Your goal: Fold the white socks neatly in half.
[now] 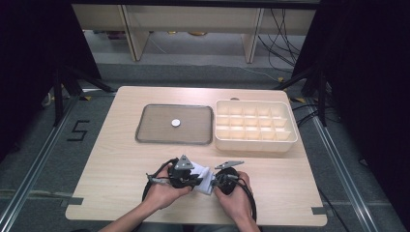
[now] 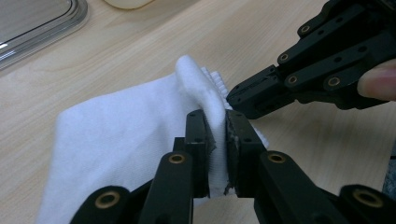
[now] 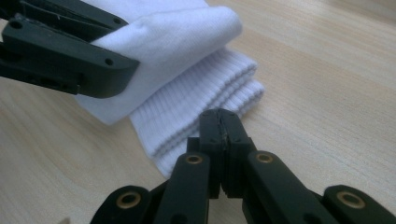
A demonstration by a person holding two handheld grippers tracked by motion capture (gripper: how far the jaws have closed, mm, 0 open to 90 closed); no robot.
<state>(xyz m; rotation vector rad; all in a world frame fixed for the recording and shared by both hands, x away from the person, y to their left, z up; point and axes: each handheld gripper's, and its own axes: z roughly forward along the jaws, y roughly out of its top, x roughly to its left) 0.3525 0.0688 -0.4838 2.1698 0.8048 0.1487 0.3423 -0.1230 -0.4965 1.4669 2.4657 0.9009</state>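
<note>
A white sock [image 1: 207, 178] lies near the table's front edge, between my two grippers. In the left gripper view my left gripper [image 2: 217, 135] is shut on a raised fold of the sock [image 2: 116, 140], and the cloth is pinched between its pads. My right gripper [image 3: 219, 122] is shut, with its tips resting against the sock's ribbed cuff [image 3: 205, 93]; I see no cloth between its pads. In the left gripper view the right gripper [image 2: 232, 96] comes in from the right and meets the cuff. The left gripper [image 3: 127, 46] holds the smooth part of the sock at the upper left of the right gripper view.
A grey shallow tray [image 1: 145, 135] with one small white disc [image 1: 175, 123] sits mid-table. To its right stands a cream box [image 1: 255, 141] divided into several compartments. Bare wood lies to either side of my hands.
</note>
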